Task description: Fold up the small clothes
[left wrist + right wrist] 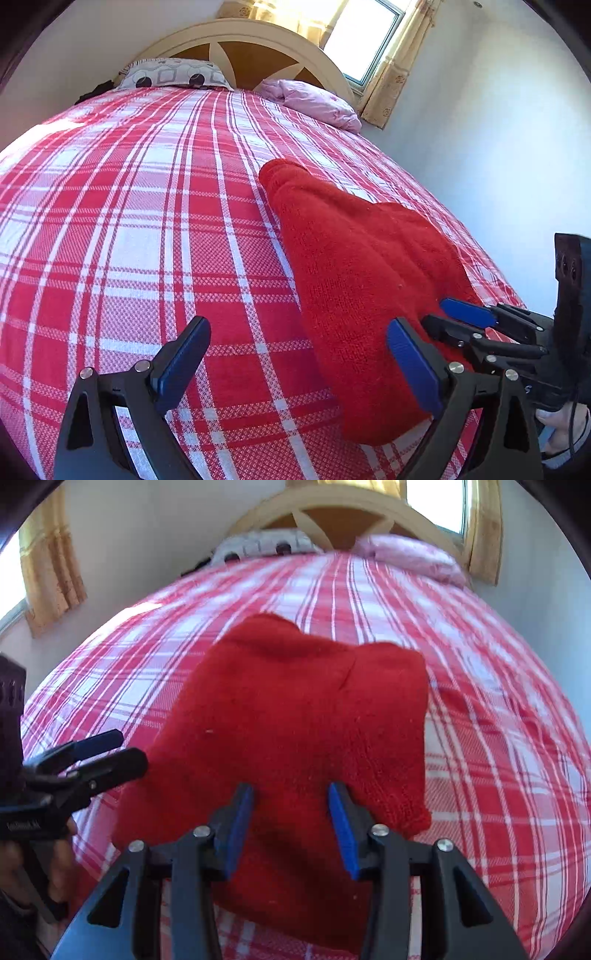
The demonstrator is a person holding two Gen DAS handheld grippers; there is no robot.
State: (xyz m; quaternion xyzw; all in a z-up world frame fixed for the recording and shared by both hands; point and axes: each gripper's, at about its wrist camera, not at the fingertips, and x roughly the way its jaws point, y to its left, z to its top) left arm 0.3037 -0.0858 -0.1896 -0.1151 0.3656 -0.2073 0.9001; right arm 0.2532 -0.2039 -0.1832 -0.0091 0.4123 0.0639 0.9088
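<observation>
A red knitted garment (pixel 351 266) lies folded on the red-and-white plaid bed cover (pixel 147 221). My left gripper (pixel 295 365) stands wide open at the garment's left near corner. Its right finger (pixel 410 365) is over the knit and its left finger is over bare cover. In the right wrist view the garment (pixel 295 709) fills the middle. My right gripper (pixel 291 827) is low over its near part, jaws about half apart, with knit between the pads but no visible pinch. The right gripper (pixel 436 314) also shows at the garment's right edge, and the left gripper (pixel 118 749) at its left.
A patterned grey pillow (pixel 173 74) and a pink pillow (pixel 314 99) lie at the curved headboard (pixel 251 40). A curtained window (pixel 365 33) and a white wall (pixel 498 147) run along the bed's right side. A hand (pixel 59 860) holds the left gripper.
</observation>
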